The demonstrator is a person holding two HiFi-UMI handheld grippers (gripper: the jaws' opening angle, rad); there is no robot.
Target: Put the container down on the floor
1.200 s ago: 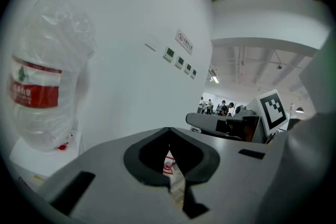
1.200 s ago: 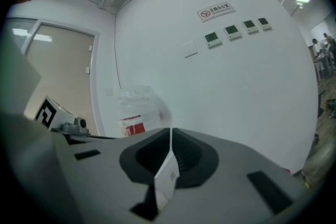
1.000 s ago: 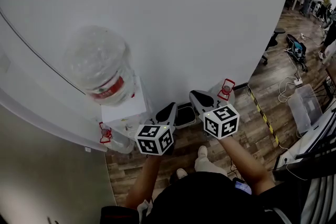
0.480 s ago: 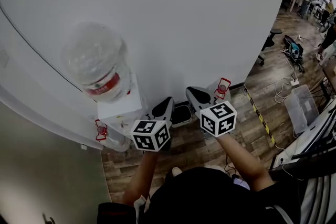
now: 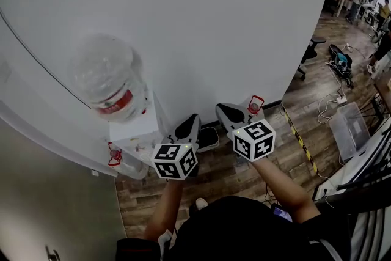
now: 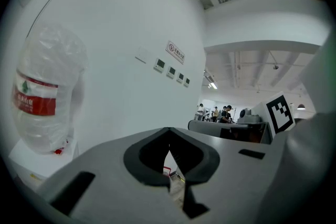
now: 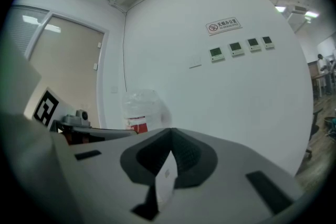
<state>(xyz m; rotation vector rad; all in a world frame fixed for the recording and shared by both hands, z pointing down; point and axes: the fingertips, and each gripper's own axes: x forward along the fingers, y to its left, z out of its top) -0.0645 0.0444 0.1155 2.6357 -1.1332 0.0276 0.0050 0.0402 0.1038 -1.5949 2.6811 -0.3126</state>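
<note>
A large clear water bottle (image 5: 110, 79) with a red label stands neck-down on a white dispenser (image 5: 135, 129) against the wall. It shows at the left of the left gripper view (image 6: 39, 99) and beyond the jaws in the right gripper view (image 7: 140, 112). My left gripper (image 5: 190, 121) is shut and holds nothing; it hangs just right of the dispenser, apart from the bottle. My right gripper (image 5: 223, 110) is also shut and empty, further right and nearer the wall. In both gripper views the jaws meet at their tips, left gripper (image 6: 168, 129) and right gripper (image 7: 170, 130).
A clear bottle with a red handle (image 5: 253, 106) stands on the wood floor by the wall. Another one (image 5: 129, 163) lies at the dispenser's foot. A dark flat object (image 5: 208, 139) lies on the floor between the grippers. Cables, a bin (image 5: 347, 125) and chairs are at the right.
Both grippers stay shut and side by side, drifting only slightly in the frame as the head view shifts. The bottle stays on the dispenser.
</note>
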